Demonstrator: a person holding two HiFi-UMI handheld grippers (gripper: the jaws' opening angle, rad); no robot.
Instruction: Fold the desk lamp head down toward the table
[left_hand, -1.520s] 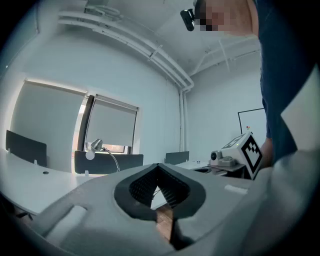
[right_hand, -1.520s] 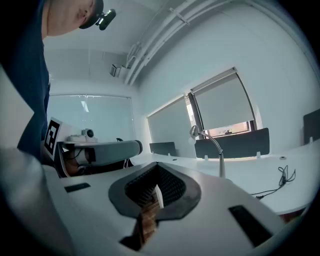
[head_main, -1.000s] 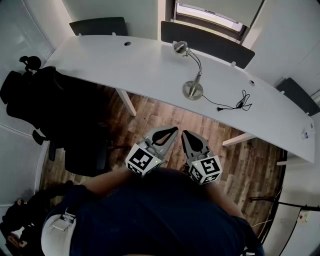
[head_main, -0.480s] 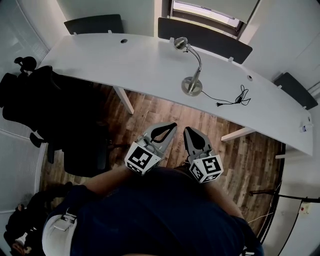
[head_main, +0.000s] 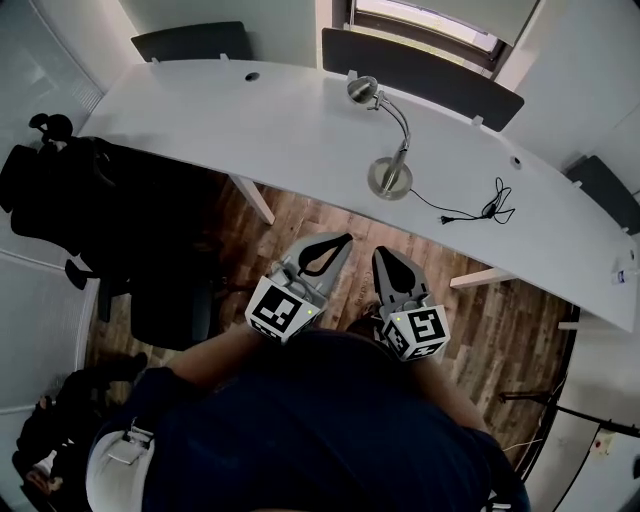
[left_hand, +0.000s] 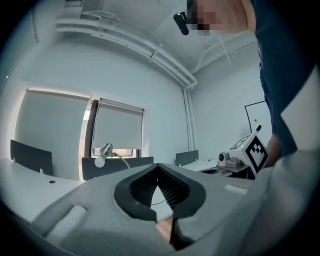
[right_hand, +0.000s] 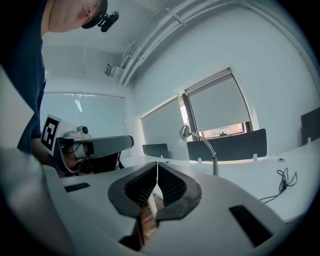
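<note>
The long white table (head_main: 250, 130) curves across the far side of the room, with dark screens (head_main: 420, 70) standing along its far edge. A wooden floor (head_main: 480, 320) fills the space between the table and the person (head_main: 320, 430), whose dark top takes up the near part of the head view. A black chair (head_main: 140, 230) sits at the left, close to the table's near edge.

The left gripper (head_main: 343, 240) and the right gripper (head_main: 384, 254) are held side by side close to the body. They are over the floor, pointing toward the table and well apart from it. In each gripper view the jaws are closed, with the ribbed pads meeting at the tips and nothing between them. Both are empty.

The desk lamp (head_main: 402, 125) stands on the table to the right of its middle, straight ahead of the grippers. Its round base (head_main: 389, 179) rests near the table's near edge. A thin bent neck rises from the base and arches to the far left. The lamp head (head_main: 361, 91) is up at the end of that neck, not yet folded down. A black cord (head_main: 470, 212) trails from the base to the right and lies loose on the tabletop.

The step in hand looks like the approach, as nothing has been touched. The next move probably calls for closing the gap to the table. One gripper would then open to take the neck near the head, or press on the head. The other may need to steady the base so that the lamp does not tip or slide.
</note>
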